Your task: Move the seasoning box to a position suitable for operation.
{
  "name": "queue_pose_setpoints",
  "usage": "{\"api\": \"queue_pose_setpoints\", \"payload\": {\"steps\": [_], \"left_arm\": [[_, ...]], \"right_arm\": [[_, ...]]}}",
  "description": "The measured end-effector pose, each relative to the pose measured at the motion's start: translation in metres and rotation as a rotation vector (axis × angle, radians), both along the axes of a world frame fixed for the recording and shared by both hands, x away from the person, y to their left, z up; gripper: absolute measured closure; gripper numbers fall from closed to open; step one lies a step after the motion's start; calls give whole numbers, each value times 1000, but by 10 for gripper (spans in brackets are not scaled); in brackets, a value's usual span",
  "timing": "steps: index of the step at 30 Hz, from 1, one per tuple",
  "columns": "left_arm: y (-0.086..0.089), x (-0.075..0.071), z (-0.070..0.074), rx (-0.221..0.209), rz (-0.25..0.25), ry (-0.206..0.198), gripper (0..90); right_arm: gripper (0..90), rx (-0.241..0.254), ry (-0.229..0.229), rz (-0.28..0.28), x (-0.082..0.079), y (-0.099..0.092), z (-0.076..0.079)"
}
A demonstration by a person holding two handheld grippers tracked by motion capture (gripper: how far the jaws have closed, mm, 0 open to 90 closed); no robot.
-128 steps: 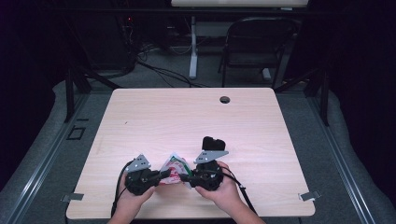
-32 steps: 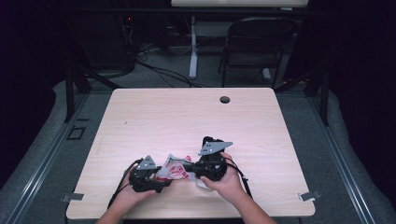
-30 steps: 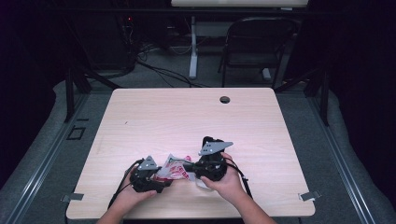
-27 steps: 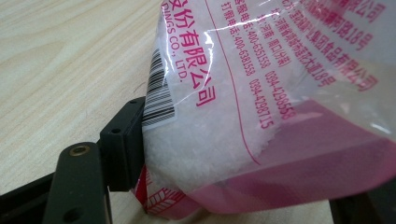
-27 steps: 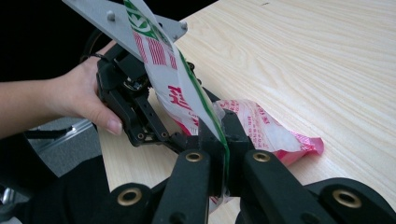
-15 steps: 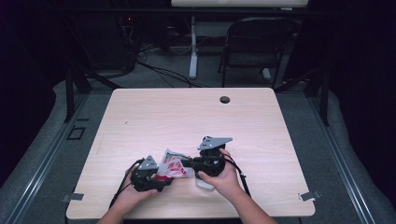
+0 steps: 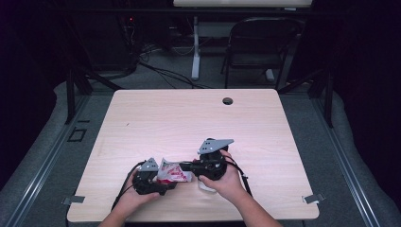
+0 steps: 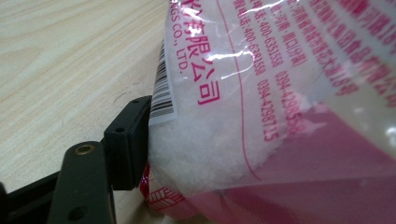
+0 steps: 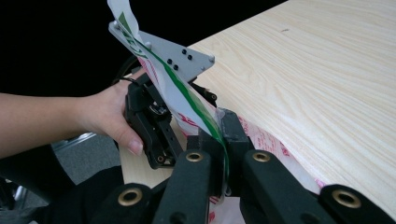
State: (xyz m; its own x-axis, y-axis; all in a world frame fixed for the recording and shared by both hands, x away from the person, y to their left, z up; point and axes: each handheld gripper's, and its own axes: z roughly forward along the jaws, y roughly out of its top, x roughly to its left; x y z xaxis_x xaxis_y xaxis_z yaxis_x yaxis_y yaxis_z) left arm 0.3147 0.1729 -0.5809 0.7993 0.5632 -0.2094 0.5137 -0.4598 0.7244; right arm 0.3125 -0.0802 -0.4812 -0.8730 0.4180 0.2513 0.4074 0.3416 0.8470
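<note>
A clear plastic bag [image 7: 174, 173] of white grains with pink print lies near the table's front edge, between my two grippers. My left gripper [image 7: 166, 181] has the bag's body between its jaws. Its black pad [image 8: 127, 140] presses the bag's [image 8: 261, 93] side. These jaws have just been opening a little. My right gripper [image 7: 183, 166] points left and is shut on the bag's flat top edge. Seen from the right gripper [image 9: 219, 136], that green-striped edge [image 9: 187, 100] rises from the closed jaws. Behind it, a hand holds the left gripper [image 9: 154, 126].
The light wooden table [image 7: 189, 123] stretches away bare behind the hands, with a round cable hole [image 7: 228, 100] near its far edge. A dark folding chair [image 7: 260, 42] and floor cables stand beyond the table. Metal rails run along both sides.
Since four seconds ago the right hand has shifted slightly up the table, its jaws now pointing left at the bag's top. Over the last second both hands barely moved.
</note>
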Motion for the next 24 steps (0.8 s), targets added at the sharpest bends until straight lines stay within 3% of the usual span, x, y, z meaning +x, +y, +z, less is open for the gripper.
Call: {"api": "queue_pose_setpoints", "payload": {"steps": [5, 13, 16, 24], "left_arm": [[-2, -1, 0, -19, -17, -3, 299], [-6, -2, -2, -7, -13, -5, 307], [-6, -2, -1, -5, -14, -23, 357], [-5, -3, 1, 26, -5, -23, 532]], "right_arm": [[900, 25, 6, 22, -1, -3, 4], [900, 49, 0, 43, -3, -5, 8], [900, 57, 4, 39, -3, -7, 8], [900, 63, 4, 22, -1, -10, 7]]}}
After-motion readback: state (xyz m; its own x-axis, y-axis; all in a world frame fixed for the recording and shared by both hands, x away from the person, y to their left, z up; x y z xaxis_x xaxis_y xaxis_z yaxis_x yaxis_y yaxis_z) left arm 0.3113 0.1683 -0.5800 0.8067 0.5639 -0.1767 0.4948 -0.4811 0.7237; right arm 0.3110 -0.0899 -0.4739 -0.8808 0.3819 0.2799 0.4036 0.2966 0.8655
